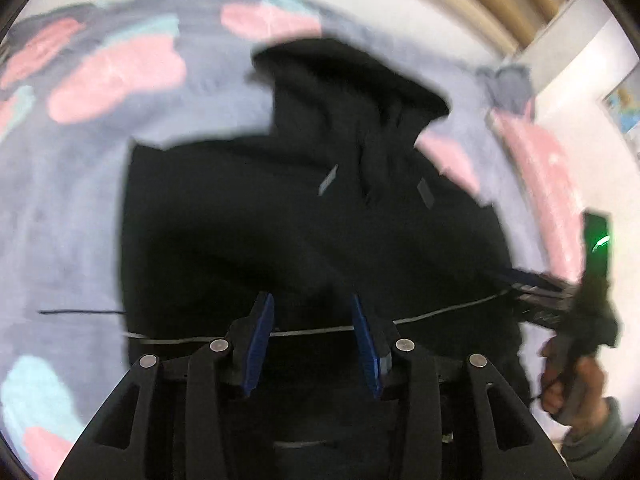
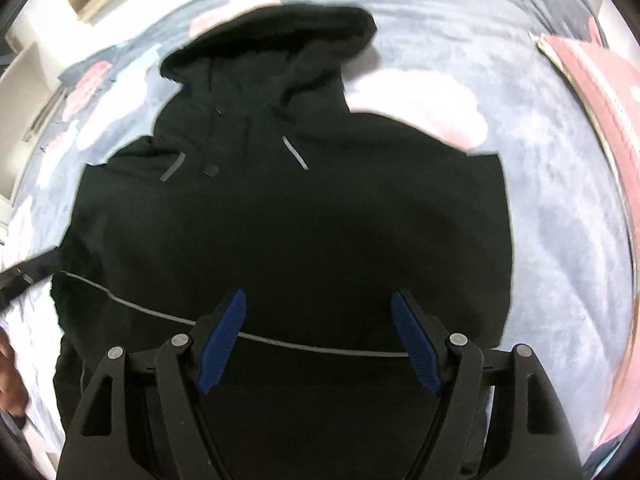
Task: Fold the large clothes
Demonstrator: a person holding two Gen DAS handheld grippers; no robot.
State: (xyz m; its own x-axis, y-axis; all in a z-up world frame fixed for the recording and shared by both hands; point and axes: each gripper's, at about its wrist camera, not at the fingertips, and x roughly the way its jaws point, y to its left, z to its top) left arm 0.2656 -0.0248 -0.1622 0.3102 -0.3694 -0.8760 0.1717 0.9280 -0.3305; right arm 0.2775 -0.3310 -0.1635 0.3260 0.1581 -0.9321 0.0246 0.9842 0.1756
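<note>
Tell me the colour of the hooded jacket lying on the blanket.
Black, with thin grey trim lines; the hooded jacket shows best in the right wrist view.

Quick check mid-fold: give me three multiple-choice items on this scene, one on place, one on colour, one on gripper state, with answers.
1. Where does the hoodie lie?
A. on a blanket
B. on a hanger
C. in a basket

2. What colour is the hoodie?
A. red
B. black
C. white

3. How is the right gripper?
A. shut on a sleeve
B. open, holding nothing
C. out of view

Answers: 1 A, it is spread flat on the grey blanket with pink patches. 2 B, the fabric is black throughout. 3 B, its blue pads stand wide apart.
</note>
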